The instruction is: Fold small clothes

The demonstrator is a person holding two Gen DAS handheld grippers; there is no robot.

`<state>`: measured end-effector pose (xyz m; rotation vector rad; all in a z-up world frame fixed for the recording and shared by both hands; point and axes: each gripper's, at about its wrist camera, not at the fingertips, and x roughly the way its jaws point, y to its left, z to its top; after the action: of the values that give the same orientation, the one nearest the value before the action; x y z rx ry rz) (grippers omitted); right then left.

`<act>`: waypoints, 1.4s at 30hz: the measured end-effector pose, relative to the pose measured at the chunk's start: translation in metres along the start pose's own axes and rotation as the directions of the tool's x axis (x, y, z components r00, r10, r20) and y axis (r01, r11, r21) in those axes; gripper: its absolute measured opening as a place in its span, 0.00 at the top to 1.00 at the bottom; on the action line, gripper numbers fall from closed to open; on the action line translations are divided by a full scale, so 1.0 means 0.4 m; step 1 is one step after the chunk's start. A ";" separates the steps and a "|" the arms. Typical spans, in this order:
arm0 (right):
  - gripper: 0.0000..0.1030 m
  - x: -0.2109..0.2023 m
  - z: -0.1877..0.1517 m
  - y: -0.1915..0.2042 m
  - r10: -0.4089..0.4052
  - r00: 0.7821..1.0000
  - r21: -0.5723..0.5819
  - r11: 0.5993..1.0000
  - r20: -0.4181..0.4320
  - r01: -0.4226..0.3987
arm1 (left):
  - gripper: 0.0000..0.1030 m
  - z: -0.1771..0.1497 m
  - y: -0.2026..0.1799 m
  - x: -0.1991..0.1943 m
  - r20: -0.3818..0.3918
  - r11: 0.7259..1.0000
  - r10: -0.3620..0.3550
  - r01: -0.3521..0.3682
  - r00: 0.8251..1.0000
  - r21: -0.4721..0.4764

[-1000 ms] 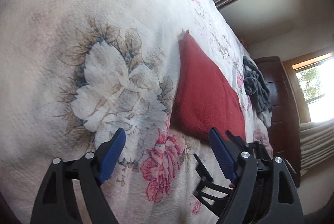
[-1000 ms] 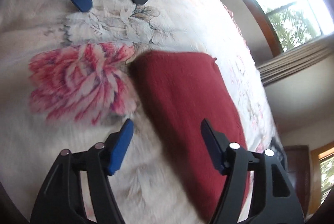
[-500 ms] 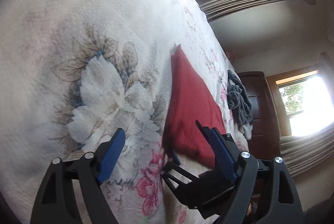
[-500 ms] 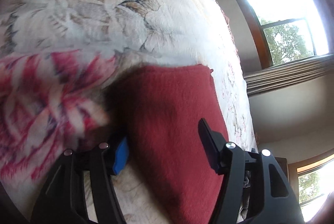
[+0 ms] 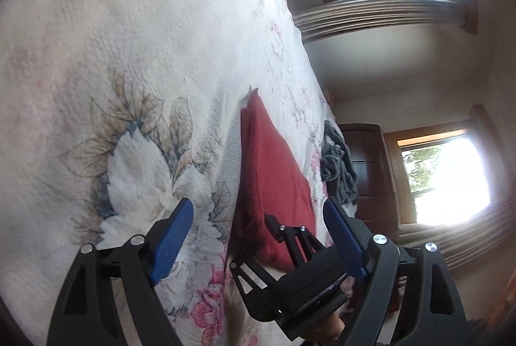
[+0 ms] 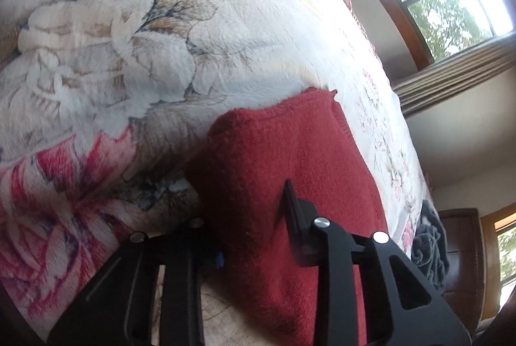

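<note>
Since the earlier frames the right gripper [image 6: 251, 223] has advanced onto the red garment [image 6: 290, 158], fingers straddling its near edge; whether it has clamped cannot be told. The garment lies folded on the floral bedspread [image 5: 129, 55]. The left gripper [image 5: 258, 233] hovers alongside, jaws spread.

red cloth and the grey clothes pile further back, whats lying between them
Only bare floral bedspread lies between the red cloth and the grey pile; nothing else sits in that strip. The left wrist view shows it best.
</note>
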<state>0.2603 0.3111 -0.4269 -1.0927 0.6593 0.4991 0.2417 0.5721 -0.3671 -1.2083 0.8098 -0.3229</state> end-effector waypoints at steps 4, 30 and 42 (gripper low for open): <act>0.75 -0.003 0.013 -0.040 0.016 1.000 0.034 0.999 0.006 -0.016 | 0.20 0.044 0.027 0.068 -0.061 0.996 -0.050 0.045 0.997 -0.072; 0.80 -0.019 0.022 -0.237 0.059 0.997 0.228 0.971 0.052 -0.070 | 0.19 0.207 -0.051 0.541 -0.372 0.997 0.033 -0.055 0.928 -0.049; 0.85 -0.046 -0.008 -0.285 0.067 0.994 0.295 0.951 0.081 -0.088 | 0.65 0.253 -0.114 0.662 -0.437 0.974 0.218 -0.222 0.873 0.042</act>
<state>0.3221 0.2636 -0.3419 -0.7631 0.6932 0.4852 0.5030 0.4625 -0.4135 -1.0496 1.3336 -0.4114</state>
